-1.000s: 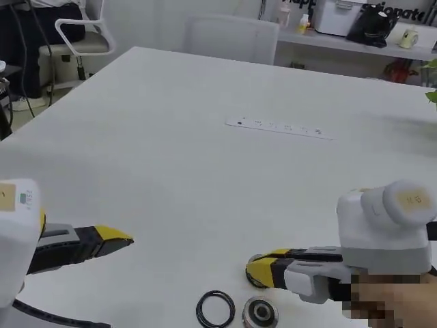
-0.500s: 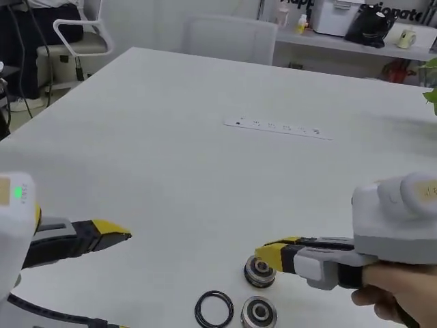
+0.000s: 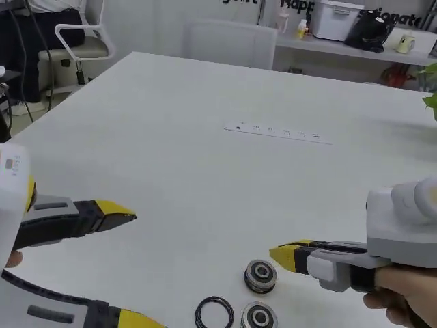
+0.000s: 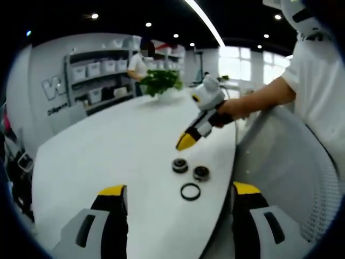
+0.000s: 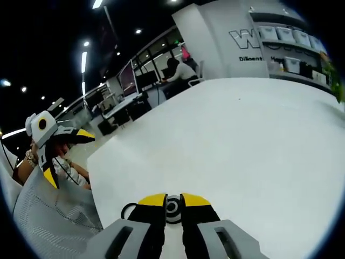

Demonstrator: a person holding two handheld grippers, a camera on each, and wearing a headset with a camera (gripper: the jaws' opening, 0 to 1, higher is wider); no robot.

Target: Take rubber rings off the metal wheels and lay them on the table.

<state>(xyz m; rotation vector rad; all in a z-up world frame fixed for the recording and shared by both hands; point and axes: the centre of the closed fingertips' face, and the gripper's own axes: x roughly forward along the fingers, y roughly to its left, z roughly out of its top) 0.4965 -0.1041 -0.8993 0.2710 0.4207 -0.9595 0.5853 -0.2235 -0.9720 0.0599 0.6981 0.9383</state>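
Observation:
Two metal wheels [image 3: 261, 273] [image 3: 259, 316] lie near the table's front edge, and a loose black rubber ring [image 3: 214, 312] lies flat to their left. My right gripper [image 3: 284, 253] hovers just right of the farther wheel, shut and holding nothing, its tips apart from the wheel. That wheel [image 5: 173, 207] peeks past the shut right gripper [image 5: 173, 200]. My left gripper [image 3: 126, 266] stands wide open at the left, away from the parts. The left gripper [image 4: 179, 190] looks over the ring [image 4: 190, 191], both wheels [image 4: 179, 165] [image 4: 201, 172] and the right gripper [image 4: 186, 141].
A flush power strip [image 3: 276, 131] sits mid-table. White chairs [image 3: 232, 41] [image 3: 75, 37] stand at the far edge, with shelves behind. A plant [image 3: 431, 96] is at the right. A mesh chair back [image 4: 285, 162] is close to the table's near edge.
My right gripper has drawn back to the right, off the farther wheel, which stays on the table. The left gripper's lower jaw has come into the head view.

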